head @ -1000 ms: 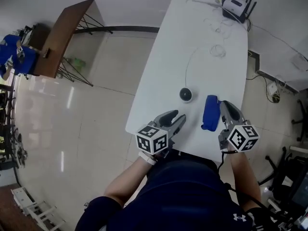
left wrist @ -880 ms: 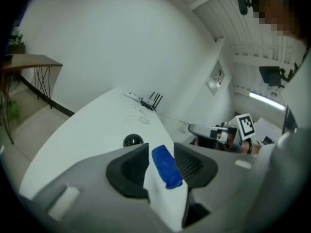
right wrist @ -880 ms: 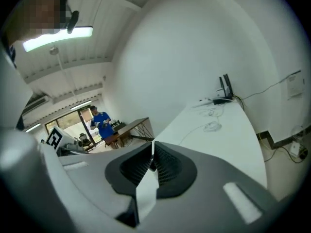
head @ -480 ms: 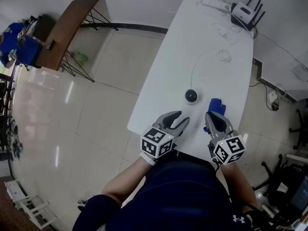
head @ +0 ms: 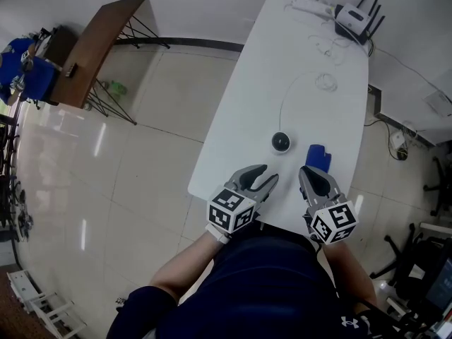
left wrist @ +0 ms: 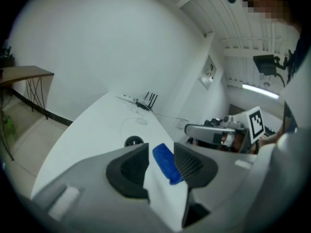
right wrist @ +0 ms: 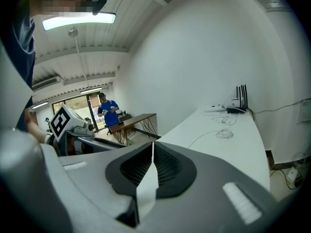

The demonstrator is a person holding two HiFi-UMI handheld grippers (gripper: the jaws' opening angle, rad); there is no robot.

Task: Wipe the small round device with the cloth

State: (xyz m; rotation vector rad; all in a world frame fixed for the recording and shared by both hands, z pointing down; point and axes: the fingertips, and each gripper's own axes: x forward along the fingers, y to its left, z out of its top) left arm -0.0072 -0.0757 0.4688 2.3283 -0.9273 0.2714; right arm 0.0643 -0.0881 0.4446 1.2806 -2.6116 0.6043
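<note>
The small round black device (head: 281, 142) sits on the white table (head: 247, 119), its thin cable running away toward the far end. A folded blue cloth (head: 319, 157) lies just right of it. My right gripper (head: 308, 171) is shut and holds nothing, its tips at the near end of the cloth; whether they touch it I cannot tell. My left gripper (head: 267, 174) is open at the near table edge, short of the device. In the left gripper view the cloth (left wrist: 165, 161) and device (left wrist: 134, 141) lie ahead of the open left gripper (left wrist: 160, 152). The right gripper (right wrist: 153, 147) shows its pads pressed together.
A router (head: 351, 11), a power strip (head: 308, 4) and coiled cables (head: 321, 80) lie at the table's far end. A brown side table (head: 99, 48) stands on the tiled floor to the left. A person in blue (right wrist: 108, 108) stands far off.
My right gripper has moved left, from beside the cloth to behind its near end. The left gripper has stayed about where it was.
</note>
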